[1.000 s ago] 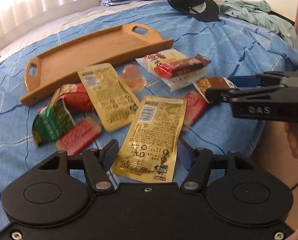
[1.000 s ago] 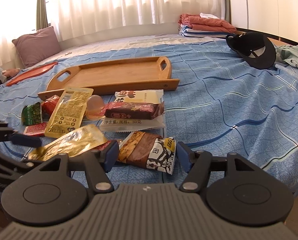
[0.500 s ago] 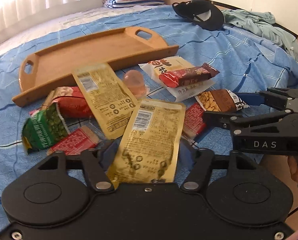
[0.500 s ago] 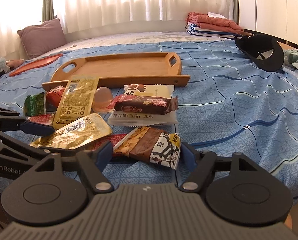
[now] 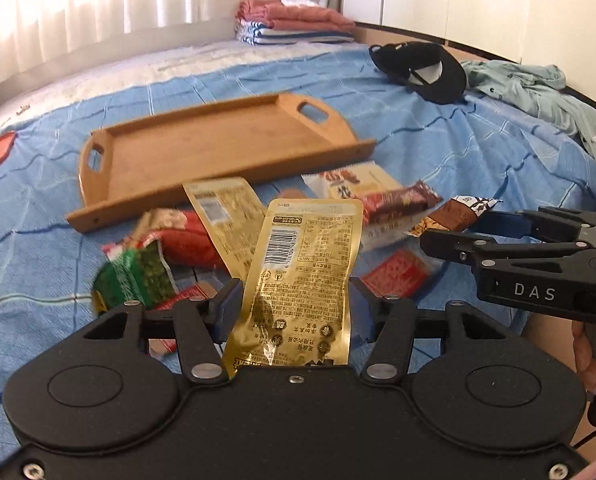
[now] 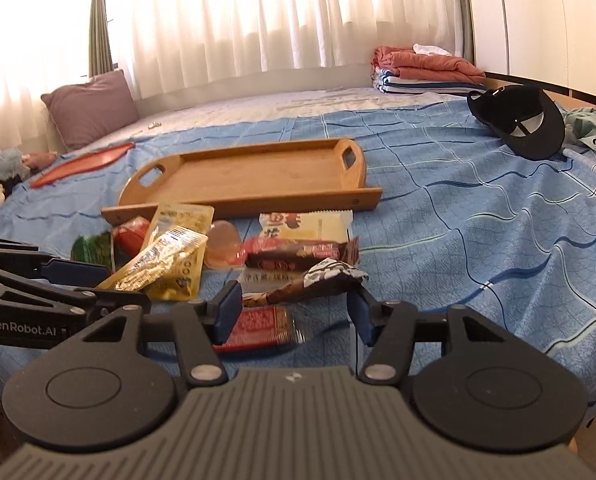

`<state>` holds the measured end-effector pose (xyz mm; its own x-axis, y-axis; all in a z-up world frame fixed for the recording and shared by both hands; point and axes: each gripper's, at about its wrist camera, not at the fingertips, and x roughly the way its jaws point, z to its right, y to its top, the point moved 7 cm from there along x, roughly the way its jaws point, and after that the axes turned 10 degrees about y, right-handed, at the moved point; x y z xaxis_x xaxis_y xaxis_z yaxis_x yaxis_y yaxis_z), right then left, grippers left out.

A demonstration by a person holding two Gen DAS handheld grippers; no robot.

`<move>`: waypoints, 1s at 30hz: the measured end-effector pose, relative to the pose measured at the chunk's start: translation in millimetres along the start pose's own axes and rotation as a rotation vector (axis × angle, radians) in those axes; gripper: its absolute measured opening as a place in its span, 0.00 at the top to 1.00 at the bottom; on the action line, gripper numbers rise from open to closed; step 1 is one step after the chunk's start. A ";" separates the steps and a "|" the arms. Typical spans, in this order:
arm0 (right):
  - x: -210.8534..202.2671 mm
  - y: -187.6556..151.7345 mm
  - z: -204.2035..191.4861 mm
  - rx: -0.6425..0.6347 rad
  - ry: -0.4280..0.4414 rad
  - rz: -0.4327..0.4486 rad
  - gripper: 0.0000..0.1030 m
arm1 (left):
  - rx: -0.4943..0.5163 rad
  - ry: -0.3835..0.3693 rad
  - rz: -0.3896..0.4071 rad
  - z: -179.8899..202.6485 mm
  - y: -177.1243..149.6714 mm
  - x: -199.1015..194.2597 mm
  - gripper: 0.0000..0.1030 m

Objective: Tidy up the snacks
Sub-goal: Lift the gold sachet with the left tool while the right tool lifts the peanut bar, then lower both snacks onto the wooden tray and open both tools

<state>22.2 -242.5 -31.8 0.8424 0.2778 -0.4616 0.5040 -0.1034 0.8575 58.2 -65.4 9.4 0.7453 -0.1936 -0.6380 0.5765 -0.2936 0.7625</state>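
My left gripper (image 5: 294, 310) is shut on a gold foil snack pouch (image 5: 304, 276) and holds it lifted off the bed; the pouch also shows in the right wrist view (image 6: 158, 258). My right gripper (image 6: 294, 312) is shut on a brown snack packet (image 6: 310, 284), raised a little; that packet shows in the left wrist view (image 5: 454, 216). An empty wooden tray (image 5: 218, 152) lies beyond the snack pile, also in the right wrist view (image 6: 258, 176). A second gold pouch (image 5: 222, 216), a green packet (image 5: 134, 276), red packets (image 6: 258, 326) and a chocolate bar (image 6: 298, 254) lie on the blue bedspread.
A black cap (image 6: 518, 120) and a pale green garment (image 5: 538, 88) lie at the far right of the bed. Folded clothes (image 6: 422, 68) are stacked at the back. A purple pillow (image 6: 90, 108) and a red object (image 6: 86, 162) lie at the left.
My left gripper closed on the gold pouch and lifted it off the bed. My right gripper closed on the brown packet and raised it, uncovering a red packet below.
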 end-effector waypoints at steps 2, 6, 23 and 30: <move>-1.0 3.1 0.6 0.007 0.001 0.012 0.41 | 0.004 0.014 0.016 -3.0 4.6 -3.2 0.48; -1.5 12.6 -1.6 0.012 0.022 0.032 0.41 | 0.025 0.059 0.042 -12.5 18.0 -4.6 0.48; 55.0 104.4 -6.1 -0.039 0.127 0.055 0.41 | -0.040 0.172 0.051 -87.5 105.8 48.7 0.47; 110.7 124.3 2.4 -0.052 0.134 -0.023 0.41 | -0.123 0.156 -0.059 -121.4 132.2 107.0 0.47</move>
<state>178.6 -226.8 23.1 0.7962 0.4050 -0.4494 0.5090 -0.0470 0.8595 254.8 -11.3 54.9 0.7465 -0.0299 -0.6647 0.6498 -0.1820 0.7380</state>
